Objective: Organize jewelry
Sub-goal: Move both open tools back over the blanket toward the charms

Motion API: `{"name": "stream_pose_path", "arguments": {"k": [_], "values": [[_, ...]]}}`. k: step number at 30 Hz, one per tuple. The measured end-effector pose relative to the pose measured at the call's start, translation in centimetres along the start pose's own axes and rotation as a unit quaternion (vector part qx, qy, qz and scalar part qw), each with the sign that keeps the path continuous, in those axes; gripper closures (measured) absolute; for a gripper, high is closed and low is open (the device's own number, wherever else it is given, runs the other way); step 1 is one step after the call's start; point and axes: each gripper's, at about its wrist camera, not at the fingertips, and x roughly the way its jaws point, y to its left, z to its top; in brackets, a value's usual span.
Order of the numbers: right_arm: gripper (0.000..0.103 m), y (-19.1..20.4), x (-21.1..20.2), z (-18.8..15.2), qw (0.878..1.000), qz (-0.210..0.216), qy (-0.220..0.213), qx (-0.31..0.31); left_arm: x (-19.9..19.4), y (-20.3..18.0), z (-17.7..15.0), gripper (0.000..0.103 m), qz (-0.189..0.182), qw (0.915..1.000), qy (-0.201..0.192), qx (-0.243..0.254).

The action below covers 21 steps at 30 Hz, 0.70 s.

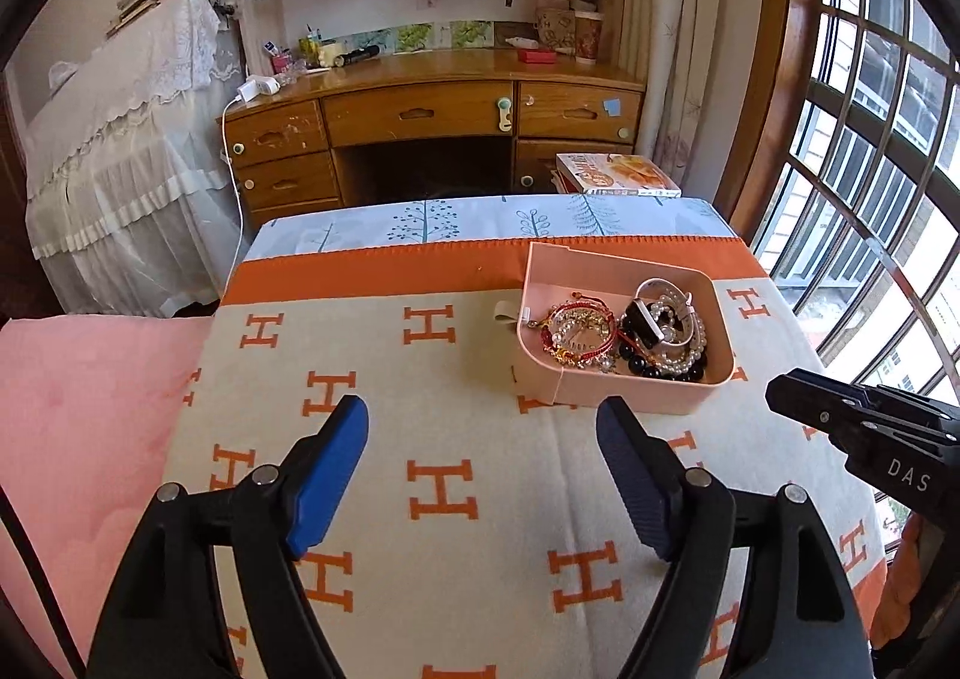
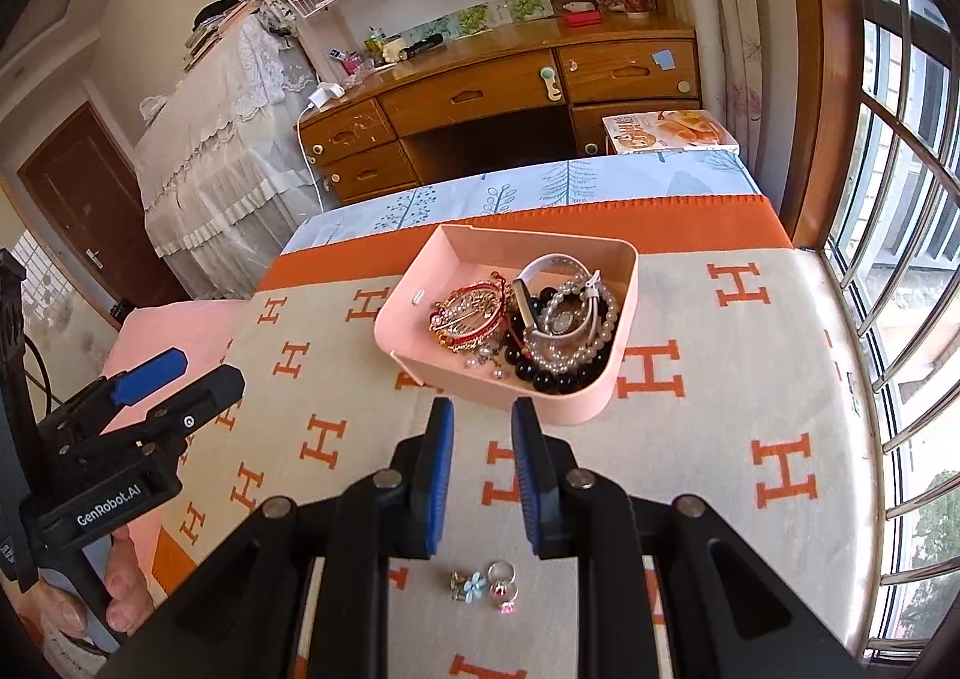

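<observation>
Mostly beaded bracelets point(image 2: 558, 343), rounded pink tray point(image 2: 618, 283)

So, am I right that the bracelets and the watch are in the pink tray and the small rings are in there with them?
Not quite. The bracelets and the watch are in the pink tray, but the small rings lie outside it, on the blanket on the near side of the right gripper, as the right wrist view shows.
</observation>
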Motion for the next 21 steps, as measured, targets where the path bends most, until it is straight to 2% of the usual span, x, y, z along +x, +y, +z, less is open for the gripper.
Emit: {"name": "stream_pose_path", "arguments": {"k": [5, 11, 15, 17, 21], "values": [[0.083, 0.9, -1.4, -2.3, 1.000, 0.002, -0.009, -0.016, -2.4, 0.3, -2.6, 0.022, -0.005, 0.9998, -0.018, 0.000], [0.083, 1.8, -3.0, -5.0, 0.999, 0.001, -0.025, -0.032, -3.9, 0.3, -6.2, 0.021, -0.019, 0.9997, -0.014, 0.000], [0.082, 2.1, -3.8, -7.0, 0.999, 0.001, -0.030, -0.044, -4.2, -0.5, -8.9, 0.021, -0.043, 0.9990, 0.003, 0.014], [0.075, 2.2, -4.0, -8.0, 0.998, 0.003, -0.030, -0.047, -4.1, -1.2, -10.2, 0.021, -0.054, 0.9982, 0.014, 0.022], [0.074, 1.9, -4.2, -9.7, 0.998, -0.003, -0.034, -0.051, -3.3, -2.7, -12.8, 0.021, -0.073, 0.9956, 0.044, 0.039]]}}
